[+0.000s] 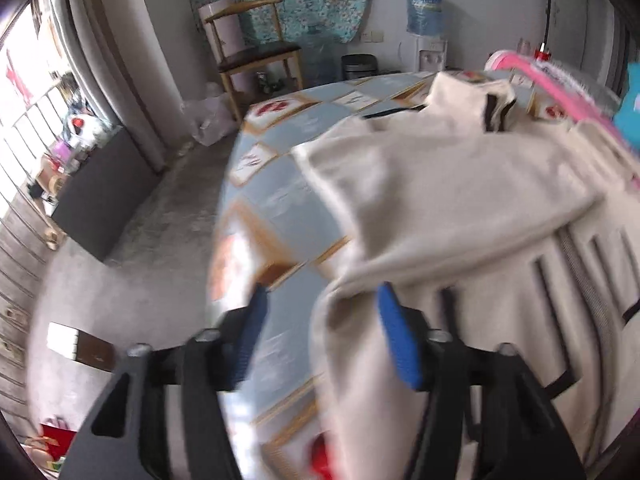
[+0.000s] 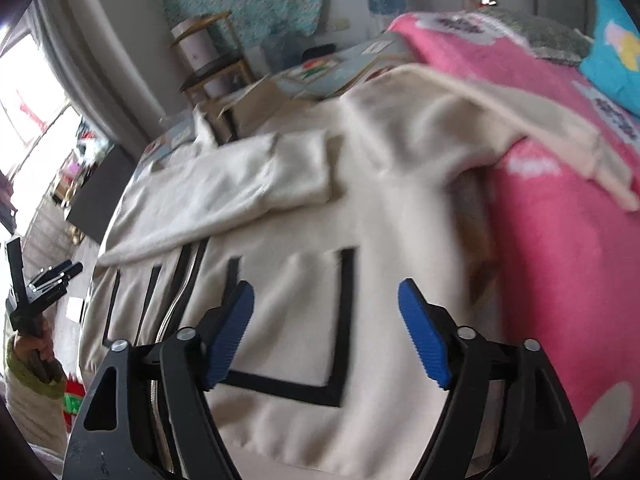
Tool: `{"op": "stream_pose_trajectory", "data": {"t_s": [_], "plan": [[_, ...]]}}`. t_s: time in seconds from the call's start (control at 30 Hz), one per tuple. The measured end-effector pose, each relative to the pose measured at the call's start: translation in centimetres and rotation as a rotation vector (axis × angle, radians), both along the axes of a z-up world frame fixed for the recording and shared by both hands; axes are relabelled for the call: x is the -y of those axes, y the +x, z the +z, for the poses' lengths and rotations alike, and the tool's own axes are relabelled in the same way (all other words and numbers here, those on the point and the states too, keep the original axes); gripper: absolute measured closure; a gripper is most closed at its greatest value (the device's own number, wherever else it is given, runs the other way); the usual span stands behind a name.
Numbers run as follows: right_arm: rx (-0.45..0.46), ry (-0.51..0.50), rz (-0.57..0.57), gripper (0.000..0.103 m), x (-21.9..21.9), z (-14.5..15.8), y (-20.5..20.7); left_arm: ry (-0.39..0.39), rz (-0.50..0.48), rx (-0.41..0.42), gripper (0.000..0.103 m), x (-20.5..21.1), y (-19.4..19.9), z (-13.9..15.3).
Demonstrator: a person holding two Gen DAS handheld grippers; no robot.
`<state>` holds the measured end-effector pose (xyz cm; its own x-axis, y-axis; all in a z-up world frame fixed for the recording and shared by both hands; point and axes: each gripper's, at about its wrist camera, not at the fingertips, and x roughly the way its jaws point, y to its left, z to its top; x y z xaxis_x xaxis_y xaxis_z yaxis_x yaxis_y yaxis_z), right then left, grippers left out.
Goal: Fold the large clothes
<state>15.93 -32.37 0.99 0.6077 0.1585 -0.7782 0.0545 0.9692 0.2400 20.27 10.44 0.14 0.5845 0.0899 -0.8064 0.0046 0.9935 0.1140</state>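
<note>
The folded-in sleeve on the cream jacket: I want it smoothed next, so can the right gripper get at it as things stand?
Probably yes. The right gripper hangs open above the cream jacket, and the sleeve lies on top, just ahead, with nothing over it.

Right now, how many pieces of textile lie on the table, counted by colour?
Cream: 1, the cream jacket with black trim and a zipper.
Pink: 1, the pink cloth beside it.
Turquoise: 1, the turquoise cloth at the far right edge.
Grey: 1, the grey cloth behind the pink one; it is blurred.
Total: 4
</note>
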Motion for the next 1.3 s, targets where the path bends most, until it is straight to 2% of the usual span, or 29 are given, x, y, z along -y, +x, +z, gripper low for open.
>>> {"op": "stream_pose_trajectory", "data": {"t_s": [0.17,0.3,0.4,0.53,0.57,0.63,0.67,0.8,0.97,1.03,1.1,1.2,1.3], "plan": [[0.03,0.007,-0.158,0.025,7.7,1.8,-0.6,-0.033,-0.051,-0.063,0.03,5.2,4.3,-1.6],[0.016,-0.085,-0.262,0.025,13.8,2.2,0.5,-0.005,-0.061,-0.07,0.03,7.8,6.7,-3.3],[-0.019,-0.199,-0.281,0.025,16.8,1.2,2.2,0.004,-0.051,-0.085,0.03,8.6,8.1,-4.4],[-0.091,-0.332,-0.234,0.026,18.1,-1.3,5.3,-0.016,-0.031,-0.094,0.029,8.3,8.6,-4.8],[-0.103,-0.356,-0.229,0.027,18.3,-1.8,5.8,-0.022,-0.028,-0.096,0.029,8.1,8.7,-4.8],[-0.144,-0.369,-0.233,0.039,19.1,-3.2,7.0,-0.035,-0.024,-0.1,0.029,8.0,8.7,-4.9],[-0.149,-0.336,-0.242,0.042,19.7,-3.5,7.1,-0.038,-0.023,-0.1,0.028,7.9,8.7,-4.9],[-0.101,-0.235,-0.28,0.086,20.5,-1.8,6.3,-0.034,-0.023,-0.099,0.028,7.8,8.6,-4.9],[-0.022,0.036,-0.283,0.09,20.4,2.8,3.8,-0.037,-0.036,-0.094,0.028,7.8,8.5,-5.0],[-0.001,0.189,-0.254,0.09,19.3,5.4,2.8,-0.038,-0.041,-0.092,0.028,7.8,8.5,-5.0],[0.011,0.32,-0.199,0.09,17.6,7.5,2.7,-0.04,-0.045,-0.09,0.028,7.8,8.4,-5.0],[0.017,0.456,-0.087,0.09,13.8,10.1,3.3,-0.048,-0.047,-0.088,0.028,7.6,8.4,-5.0],[-0.02,0.606,0.022,0.09,9.0,10.6,4.7,-0.069,-0.043,-0.083,0.028,7.4,8.3,-4.7]]}}
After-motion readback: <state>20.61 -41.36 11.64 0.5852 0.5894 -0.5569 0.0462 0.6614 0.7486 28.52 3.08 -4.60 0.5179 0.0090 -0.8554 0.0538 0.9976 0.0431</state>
